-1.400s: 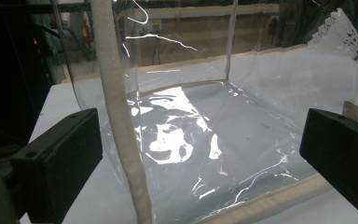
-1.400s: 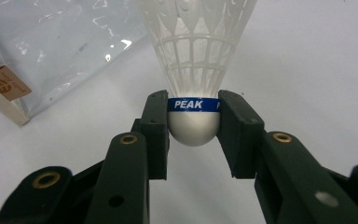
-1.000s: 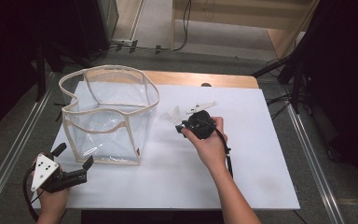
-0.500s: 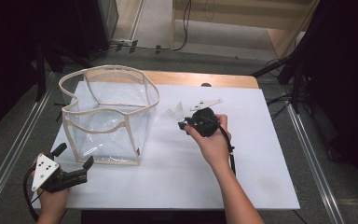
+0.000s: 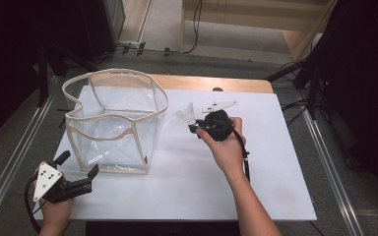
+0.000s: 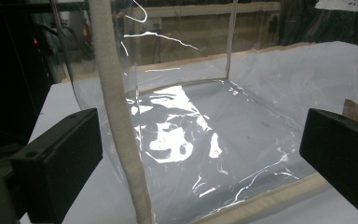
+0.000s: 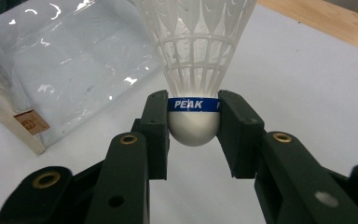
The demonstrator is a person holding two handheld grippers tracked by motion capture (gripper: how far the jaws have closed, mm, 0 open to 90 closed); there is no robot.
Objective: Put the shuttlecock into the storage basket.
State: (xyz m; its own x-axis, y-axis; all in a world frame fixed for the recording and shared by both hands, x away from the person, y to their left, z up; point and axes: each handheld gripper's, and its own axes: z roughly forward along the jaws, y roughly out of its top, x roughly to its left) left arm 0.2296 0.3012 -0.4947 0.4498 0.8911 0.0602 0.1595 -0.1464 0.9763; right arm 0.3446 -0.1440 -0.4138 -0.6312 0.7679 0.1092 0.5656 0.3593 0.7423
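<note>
White board covers the bench (image 5: 187, 191), wood showing along its far edge. Clear plastic bin (image 5: 115, 125) with cream fabric trim stands open-topped on the left part of the bench, walls slack and a little wavy. Left gripper (image 5: 76, 172) rests near the bin's front corner, jaws spread wide and holding nothing; from the left gripper view the bin's trimmed corner post (image 6: 121, 130) stands between them, untouched. Right gripper (image 5: 193, 127) sits to the right of the bin, jaws pinching the white shuttlecock (image 7: 193, 74) by its rounded cork, just at the blue band, skirt pointing away from the hand toward the bin. Likely step: carry the shuttlecock over the rim and drop it inside. To do it well, keep the pinch on the cork, not the flimsy skirt; lift clear of the soft rim before crossing; release only once well inside the opening. Left gripper could steady the limp wall if it sags.
</note>
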